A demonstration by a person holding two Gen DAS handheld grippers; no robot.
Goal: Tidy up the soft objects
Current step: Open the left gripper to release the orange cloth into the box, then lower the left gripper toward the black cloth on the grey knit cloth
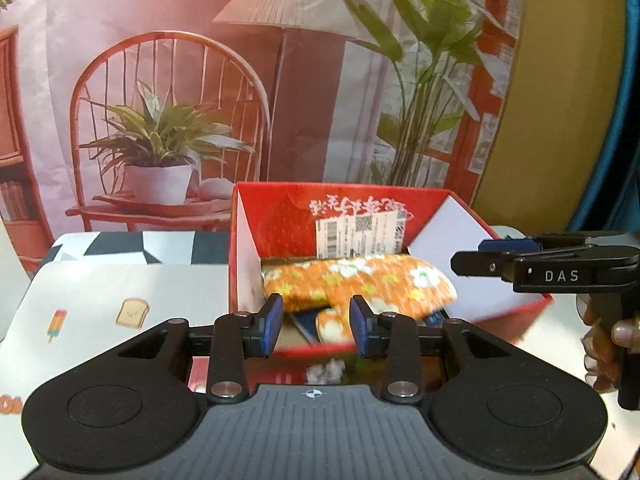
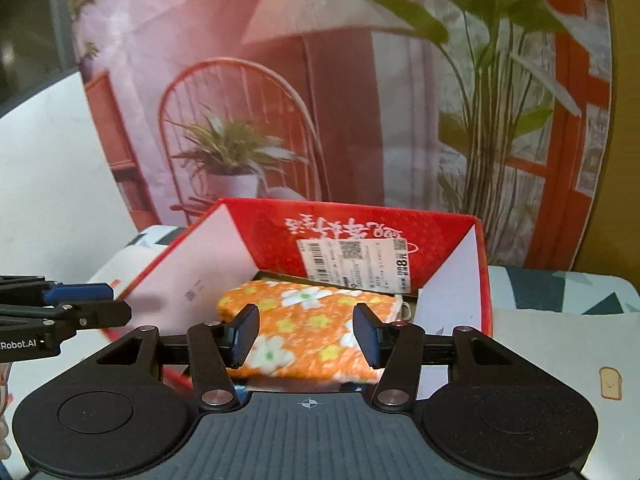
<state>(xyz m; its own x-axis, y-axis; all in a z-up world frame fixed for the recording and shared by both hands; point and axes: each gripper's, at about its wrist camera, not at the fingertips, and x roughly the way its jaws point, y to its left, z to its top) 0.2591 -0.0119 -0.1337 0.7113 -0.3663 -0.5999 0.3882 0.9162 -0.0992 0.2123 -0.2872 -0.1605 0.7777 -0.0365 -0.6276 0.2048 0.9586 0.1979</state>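
Both of my tools point down and forward at an open red box (image 1: 276,216) standing on the table (image 1: 120,280) just ahead of them. My left tool (image 1: 316,328) has its blue pads parted by a moderate gap, and nothing is pressed between them; the gap frames the near edge of the box and a fold of cloth beyond it. My right tool (image 2: 307,334) stands a little wider, its dark pads likewise parted and gripping nothing; the cloth shows through the gap but lies past the pads, apart from them. The folded orange cloth with white and yellow flowers (image 2: 316,332) lies inside the box, directly ahead of both tools, spanning most of the box floor. From the left tool, a second smaller piece of the same print (image 1: 332,322) shows just beneath it, near the front wall. A white printed label (image 2: 356,264) is stuck to the far inner wall of the box, beyond the cloth. White flaps stand up at either side of the box. In the left wrist view my right tool (image 1: 466,264) appears to the right of the box, level with its rim, with my fingers (image 1: 612,344) wrapped on its handle. In the right wrist view the left tool (image 2: 120,308) sits to the left, beside the left flap. The table covering carries small cartoon prints, a toast slice (image 1: 132,313) among them.
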